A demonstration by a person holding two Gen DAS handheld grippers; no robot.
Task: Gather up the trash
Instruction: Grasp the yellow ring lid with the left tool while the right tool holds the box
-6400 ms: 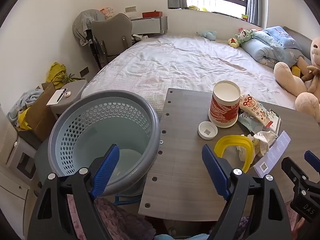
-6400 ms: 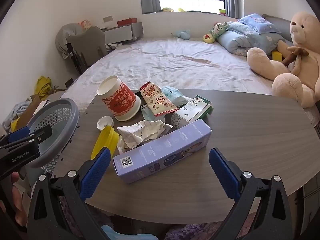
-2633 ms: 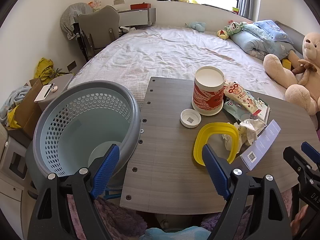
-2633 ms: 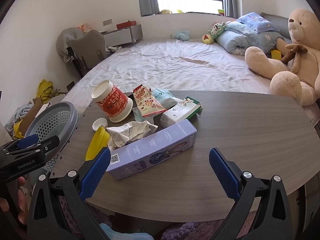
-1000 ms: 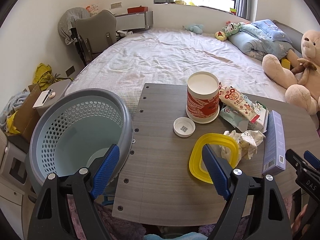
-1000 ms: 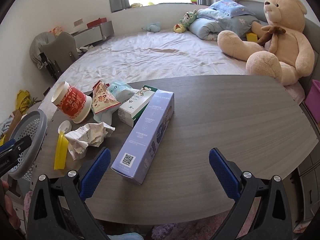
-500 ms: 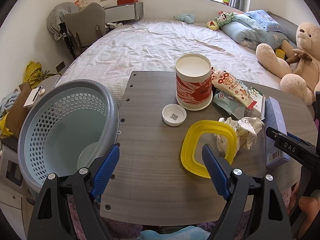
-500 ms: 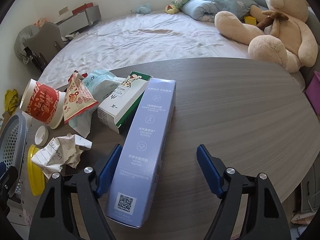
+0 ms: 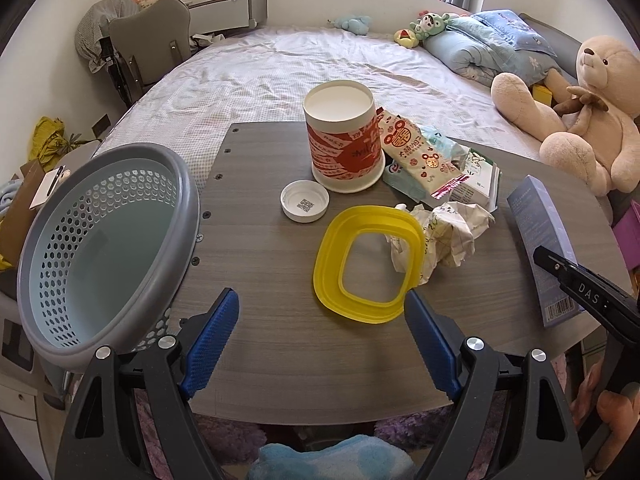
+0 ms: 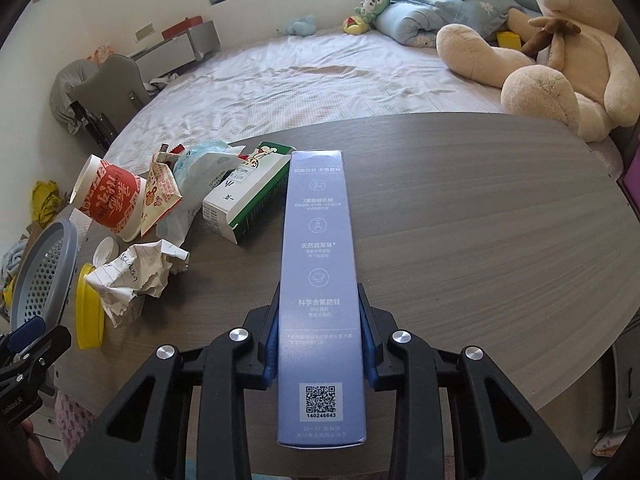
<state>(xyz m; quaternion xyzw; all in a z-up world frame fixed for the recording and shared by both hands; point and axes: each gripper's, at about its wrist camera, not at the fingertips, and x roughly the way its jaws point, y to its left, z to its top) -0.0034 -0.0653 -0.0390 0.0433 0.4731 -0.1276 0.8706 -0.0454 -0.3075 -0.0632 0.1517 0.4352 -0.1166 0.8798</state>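
Trash collection barely begun: right gripper point(image 10: 320, 344) clamps the purple box point(image 10: 320, 280) at the table's point(image 10: 480, 220) near edge; left gripper point(image 9: 320, 340) gapes empty; far-left basket point(image 9: 100, 240) holds nothing visible.

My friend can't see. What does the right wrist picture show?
The right tongs are shut on a long purple box over a wooden table. To the left lie crumpled paper, a red cup on its side and a carton; a bed with a teddy bear is behind.
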